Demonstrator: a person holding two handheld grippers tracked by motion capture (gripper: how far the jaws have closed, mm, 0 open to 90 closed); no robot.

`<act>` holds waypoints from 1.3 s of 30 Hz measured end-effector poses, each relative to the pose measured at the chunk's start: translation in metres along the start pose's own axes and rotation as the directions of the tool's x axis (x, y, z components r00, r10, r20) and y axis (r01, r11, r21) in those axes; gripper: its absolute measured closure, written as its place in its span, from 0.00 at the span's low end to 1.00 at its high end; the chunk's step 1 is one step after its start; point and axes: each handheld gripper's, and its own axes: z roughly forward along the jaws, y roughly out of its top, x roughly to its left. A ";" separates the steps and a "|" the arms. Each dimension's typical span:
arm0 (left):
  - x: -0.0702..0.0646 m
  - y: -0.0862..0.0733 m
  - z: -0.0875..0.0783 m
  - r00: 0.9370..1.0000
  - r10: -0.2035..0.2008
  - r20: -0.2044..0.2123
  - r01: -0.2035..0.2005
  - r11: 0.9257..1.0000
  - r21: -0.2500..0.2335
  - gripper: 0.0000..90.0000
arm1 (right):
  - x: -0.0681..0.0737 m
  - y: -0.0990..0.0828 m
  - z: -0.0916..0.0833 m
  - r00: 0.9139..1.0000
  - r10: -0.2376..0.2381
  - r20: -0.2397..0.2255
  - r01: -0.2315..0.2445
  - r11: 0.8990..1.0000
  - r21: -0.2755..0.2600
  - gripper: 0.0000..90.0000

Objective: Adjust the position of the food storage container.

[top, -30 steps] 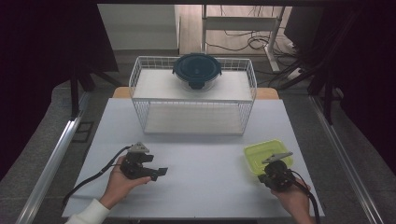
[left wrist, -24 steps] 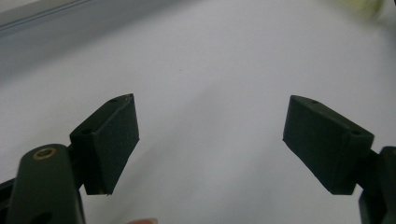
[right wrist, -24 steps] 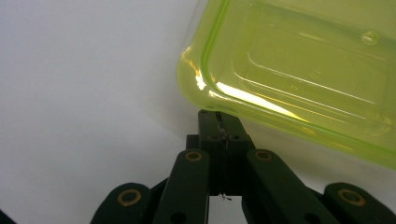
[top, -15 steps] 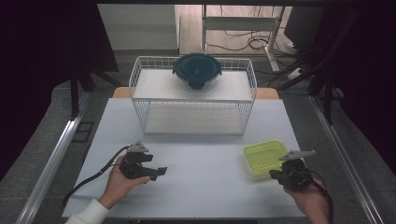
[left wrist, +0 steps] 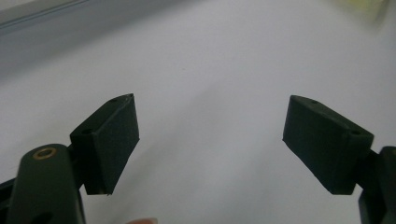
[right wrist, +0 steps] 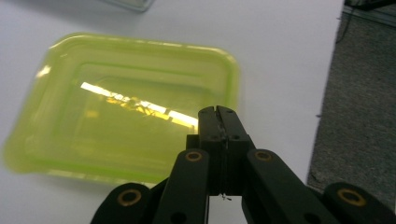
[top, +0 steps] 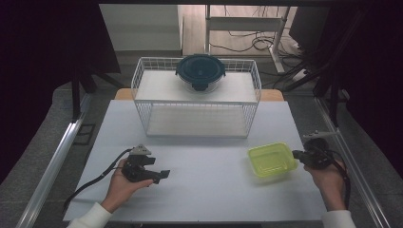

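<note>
One white surface (top: 199, 180) carries everything. At its far edge stands one white wire basket (top: 197, 102), and on top of that sits one round container with a dark blue lid (top: 201, 71).

One yellow-green tray (top: 272, 160), a shallow rectangle with rounded corners, lies flat and open side up on the near right part of the surface, well apart from the basket. Its long axis runs roughly left to right across the surface, tipped slightly so the right end sits farther back.

There are two grippers. The right gripper (top: 300, 154) is just off the tray's right edge, pointing left toward it; in the right gripper view (right wrist: 218, 111) its jaws are pressed together with nothing between them, tips over the tray's (right wrist: 126, 107) near rim. The left gripper (top: 163, 175) lies low at the near left, pointing right, its jaws spread wide and empty in the left gripper view (left wrist: 210, 140).
</note>
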 end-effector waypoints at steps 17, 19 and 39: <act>-0.002 -0.001 0.000 1.000 -0.021 -0.016 0.021 1.000 0.004 0.20 | -0.037 0.006 0.051 1.000 0.019 0.021 -0.021 0.991 0.130 0.98; -0.002 -0.001 0.000 1.000 -0.024 -0.019 0.024 1.000 0.000 0.20 | -0.036 0.005 0.052 1.000 0.017 0.015 -0.019 0.990 0.142 0.98; -0.002 -0.001 -0.002 0.999 -0.015 -0.031 0.015 1.000 -0.003 0.20 | -0.004 0.007 0.056 0.998 -0.012 -0.064 0.023 0.986 0.166 0.98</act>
